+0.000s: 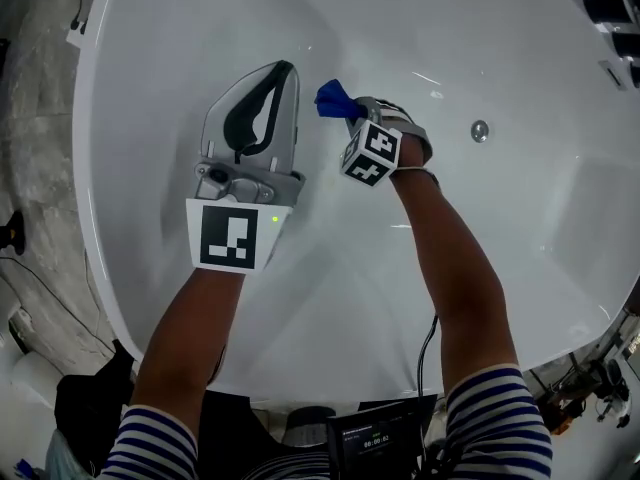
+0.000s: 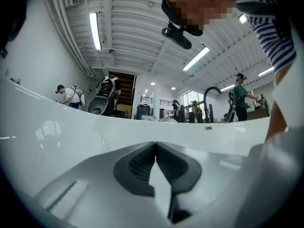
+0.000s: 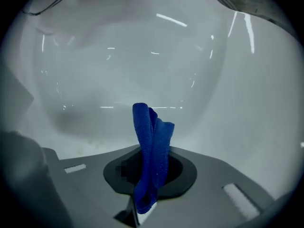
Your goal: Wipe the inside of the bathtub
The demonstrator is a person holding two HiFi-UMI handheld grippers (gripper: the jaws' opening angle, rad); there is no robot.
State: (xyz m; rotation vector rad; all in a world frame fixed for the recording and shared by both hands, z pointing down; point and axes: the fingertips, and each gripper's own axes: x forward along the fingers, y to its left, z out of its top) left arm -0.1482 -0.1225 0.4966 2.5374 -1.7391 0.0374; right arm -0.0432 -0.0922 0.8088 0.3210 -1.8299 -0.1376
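Two grippers hang inside the bathtub. The left gripper is pressed together on nothing, and the right gripper pinches a bunched blue cloth by one fold. Dragged hard over the slick wall beyond, the cloth could slip free.

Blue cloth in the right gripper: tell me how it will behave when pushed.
Probably floppy: the blue cloth folds over itself above the jaws pinching it. Likely light, being thin knit. It should slide easily on the glossy bathtub wall.

Strip lights line a white ribbed ceiling; mottled grey floor.
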